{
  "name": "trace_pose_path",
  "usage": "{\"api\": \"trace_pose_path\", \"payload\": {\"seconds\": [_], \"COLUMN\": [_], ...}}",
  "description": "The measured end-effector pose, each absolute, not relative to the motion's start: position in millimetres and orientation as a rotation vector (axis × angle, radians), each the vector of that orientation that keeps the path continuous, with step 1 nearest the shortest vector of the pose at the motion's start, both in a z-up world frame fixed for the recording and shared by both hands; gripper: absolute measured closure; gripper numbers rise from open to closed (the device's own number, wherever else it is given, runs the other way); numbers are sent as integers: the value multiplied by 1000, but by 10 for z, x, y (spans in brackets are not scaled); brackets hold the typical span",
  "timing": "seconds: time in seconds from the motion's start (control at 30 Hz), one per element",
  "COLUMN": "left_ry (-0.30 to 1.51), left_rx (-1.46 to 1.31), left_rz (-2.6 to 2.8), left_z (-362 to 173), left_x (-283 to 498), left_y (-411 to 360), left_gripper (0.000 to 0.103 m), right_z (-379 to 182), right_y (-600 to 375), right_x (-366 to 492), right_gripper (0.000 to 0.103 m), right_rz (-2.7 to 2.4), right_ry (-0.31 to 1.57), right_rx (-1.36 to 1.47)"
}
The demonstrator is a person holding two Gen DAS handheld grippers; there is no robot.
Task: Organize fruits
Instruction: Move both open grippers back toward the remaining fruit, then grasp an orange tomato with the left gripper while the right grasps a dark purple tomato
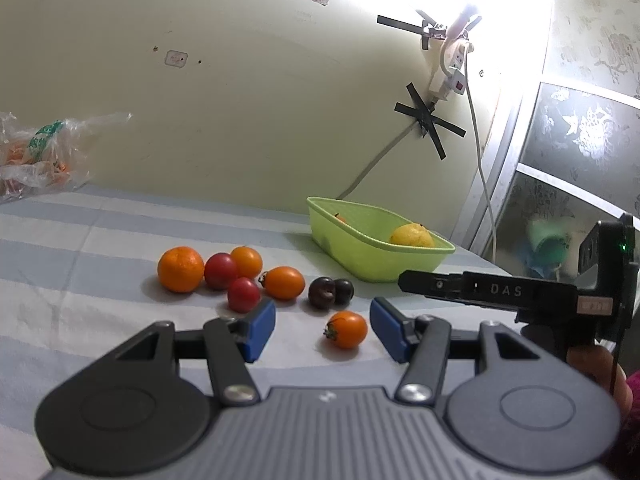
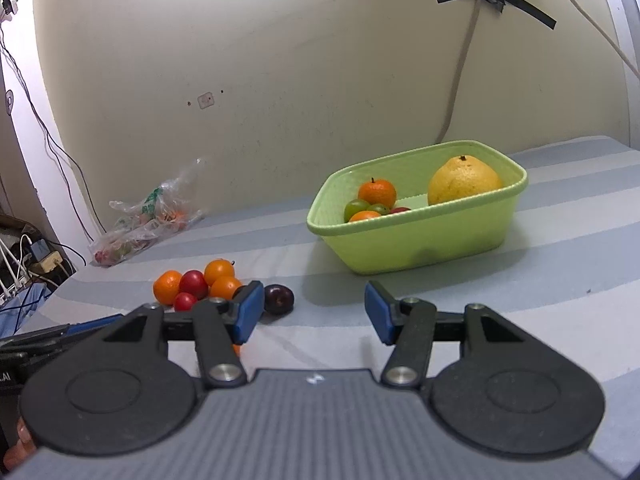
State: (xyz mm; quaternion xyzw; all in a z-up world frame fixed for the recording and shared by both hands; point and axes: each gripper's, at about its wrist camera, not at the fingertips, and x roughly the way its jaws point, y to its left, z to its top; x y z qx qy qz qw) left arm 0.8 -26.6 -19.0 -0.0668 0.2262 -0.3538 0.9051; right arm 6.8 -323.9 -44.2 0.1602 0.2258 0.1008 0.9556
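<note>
The left claw [image 1: 323,330] hangs released around a small orange fruit [image 1: 346,329]; it looks light, smooth, perhaps soft; pinch its round sides gently; the right claw [image 2: 314,314] is released too.

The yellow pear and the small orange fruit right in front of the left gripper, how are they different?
The pear is yellow and much bigger; the orange fruit is small and deep orange. The pear sits inside the green basket, while the orange fruit lies alone on the striped cloth, between the left gripper's open jaws. Both have a dark stem end and are untouched.
</note>
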Motion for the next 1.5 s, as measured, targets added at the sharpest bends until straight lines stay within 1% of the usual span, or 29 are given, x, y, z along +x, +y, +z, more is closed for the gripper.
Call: {"api": "trace_pose_path", "payload": {"seconds": [0.93, 1.0, 1.03, 1.07, 1.17, 1.33, 1.43, 1.5], "left_ry": [477, 481, 486, 494, 542, 604, 611, 617], "left_rx": [-151, -155, -161, -171, -223, -288, -272, -261], "left_rz": [-723, -725, -725, -724, -719, -749, -743, -732], "left_z": [-209, -208, -210, -212, -227, -221, -195, -172], "left_x": [20, 27, 40, 59, 170, 356, 447, 539], "left_y": [-254, -254, -248, -239, -191, -208, -264, -291], "left_gripper": [48, 49, 49, 50, 51, 52, 52, 54], "right_z": [-420, -420, -421, -423, -429, -428, -410, -398], "right_y": [-3218, -3204, -3195, -3194, -3166, -3128, -3098, -3087], "right_x": [56, 65, 70, 80, 113, 216, 303, 339], "right_gripper": [45, 46, 48, 53, 58, 58, 58, 59], "right_rz": [233, 245, 251, 258, 270, 312, 329, 349], "right_ry": [463, 468, 470, 475, 496, 521, 525, 528], "right_rx": [307, 299, 295, 290, 275, 233, 208, 200]}}
